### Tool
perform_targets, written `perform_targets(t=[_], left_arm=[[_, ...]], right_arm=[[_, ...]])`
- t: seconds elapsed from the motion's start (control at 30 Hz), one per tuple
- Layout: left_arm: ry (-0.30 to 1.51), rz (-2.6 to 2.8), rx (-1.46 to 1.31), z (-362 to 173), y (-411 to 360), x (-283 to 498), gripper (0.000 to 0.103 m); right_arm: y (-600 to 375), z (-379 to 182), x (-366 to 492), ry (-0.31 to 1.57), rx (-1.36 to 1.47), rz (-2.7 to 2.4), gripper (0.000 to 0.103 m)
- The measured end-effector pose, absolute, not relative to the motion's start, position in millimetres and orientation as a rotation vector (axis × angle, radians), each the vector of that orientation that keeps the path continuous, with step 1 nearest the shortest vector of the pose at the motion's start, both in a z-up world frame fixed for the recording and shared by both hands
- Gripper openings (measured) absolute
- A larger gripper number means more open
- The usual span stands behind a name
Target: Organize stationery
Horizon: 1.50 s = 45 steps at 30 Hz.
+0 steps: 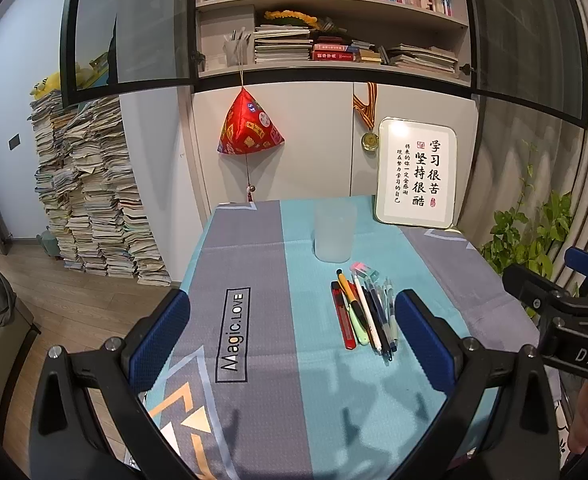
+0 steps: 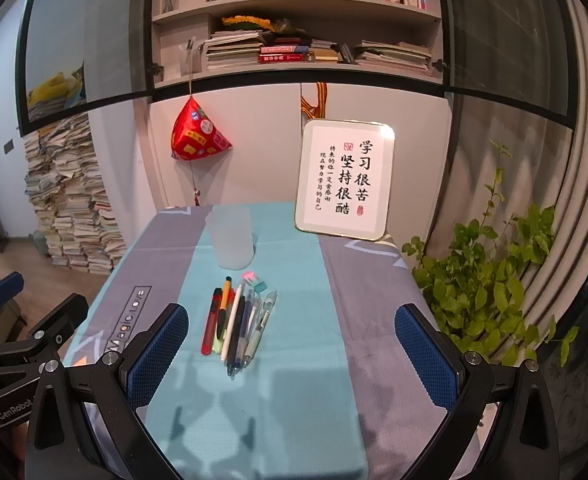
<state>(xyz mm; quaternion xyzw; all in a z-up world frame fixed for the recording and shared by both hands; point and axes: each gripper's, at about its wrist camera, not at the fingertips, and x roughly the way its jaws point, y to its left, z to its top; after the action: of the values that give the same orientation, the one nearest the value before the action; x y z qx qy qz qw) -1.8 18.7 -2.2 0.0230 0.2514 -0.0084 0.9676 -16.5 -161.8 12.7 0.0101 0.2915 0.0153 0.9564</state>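
A bundle of several pens [image 1: 368, 314] lies side by side on the teal stripe of the tablecloth, with a red utility knife [image 1: 343, 316] at its left and a pink-and-teal eraser [image 1: 364, 270] at its far end. A frosted plastic cup [image 1: 334, 232] stands upright behind them. The same pens [image 2: 236, 322], knife [image 2: 210, 322], eraser [image 2: 254, 280] and cup [image 2: 232, 236] show in the right wrist view. My left gripper [image 1: 292, 340] is open and empty, above the cloth left of the pens. My right gripper [image 2: 292, 350] is open and empty, right of the pens.
A framed calligraphy sign [image 1: 416, 172] leans at the table's far right edge. A green plant [image 2: 494, 280] stands right of the table. Stacked books [image 1: 90, 192] rise on the floor at the left. A red hanging ornament [image 1: 250, 124] and a bookshelf are behind.
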Motion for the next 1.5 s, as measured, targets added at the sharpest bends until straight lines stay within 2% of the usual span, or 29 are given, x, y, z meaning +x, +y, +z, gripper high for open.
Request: perform_targets(t=[1.03, 1.33, 1.37, 1.43, 1.47, 1.5], left_arm=[[0.537, -0.011, 0.059, -12, 15, 11, 0.102], [0.607, 0.021, 0.056, -33, 22, 36, 0.101], [0.620, 0.025, 0.056, -37, 23, 40, 0.101], [0.657, 0.030, 0.053, -48, 24, 51, 0.098], [0.673, 0.028, 0.052, -53, 24, 56, 0.093], [0.699, 0.024, 0.053, -59, 24, 62, 0.091]], right_arm=[[-168, 3, -9, 0.632, 0.052, 0.030, 0.103], [-173, -11, 14, 0.687, 0.073, 0.046, 0.102], [-174, -16, 18, 0.701, 0.082, 0.045, 0.100], [-178, -26, 30, 0.749, 0.110, 0.057, 0.074], [-180, -33, 38, 0.782, 0.132, 0.068, 0.067], [-183, -41, 47, 0.822, 0.165, 0.084, 0.054]])
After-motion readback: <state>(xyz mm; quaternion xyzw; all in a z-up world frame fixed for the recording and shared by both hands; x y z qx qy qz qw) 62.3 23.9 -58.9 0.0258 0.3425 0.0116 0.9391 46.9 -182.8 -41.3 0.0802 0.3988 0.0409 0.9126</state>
